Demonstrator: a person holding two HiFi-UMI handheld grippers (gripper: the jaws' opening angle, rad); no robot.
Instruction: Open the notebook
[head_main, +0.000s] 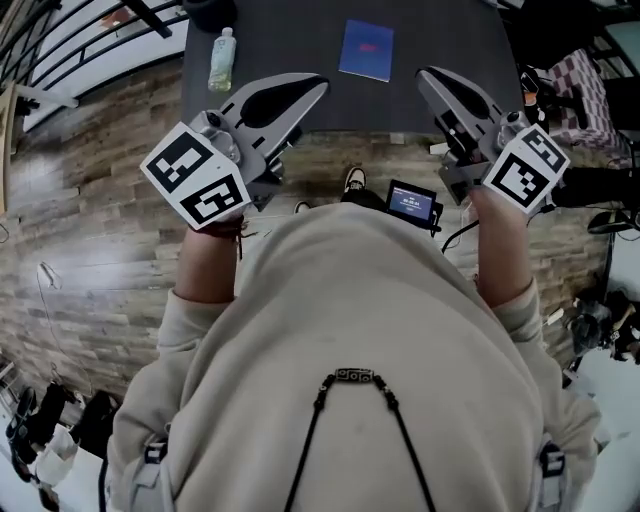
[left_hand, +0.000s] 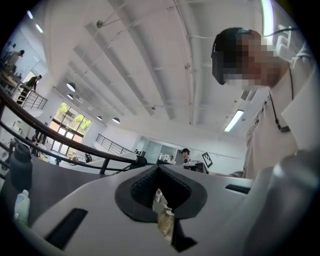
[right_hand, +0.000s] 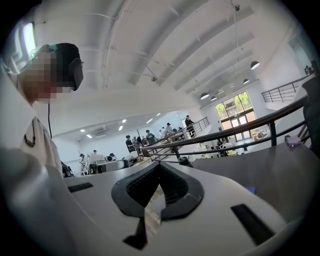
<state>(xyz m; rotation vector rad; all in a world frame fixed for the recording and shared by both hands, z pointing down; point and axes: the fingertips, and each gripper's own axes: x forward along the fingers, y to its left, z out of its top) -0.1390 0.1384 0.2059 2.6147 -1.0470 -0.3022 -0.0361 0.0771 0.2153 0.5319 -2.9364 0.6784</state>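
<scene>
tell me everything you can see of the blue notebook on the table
The notebook is thin and rectangular, with a blue cover that bears a small reddish mark near its middle. It is closed and lies flat, slightly askew, on the dark table, toward the far side. Nothing but the table touches it.

Right claw (right_hand: 159, 167) closed, empty (blue sliver (right_hand: 249, 190), perhaps notebook).

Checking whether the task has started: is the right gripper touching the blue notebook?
Apart. The head view shows bare table between the right gripper and the notebook, which lies closed.
</scene>
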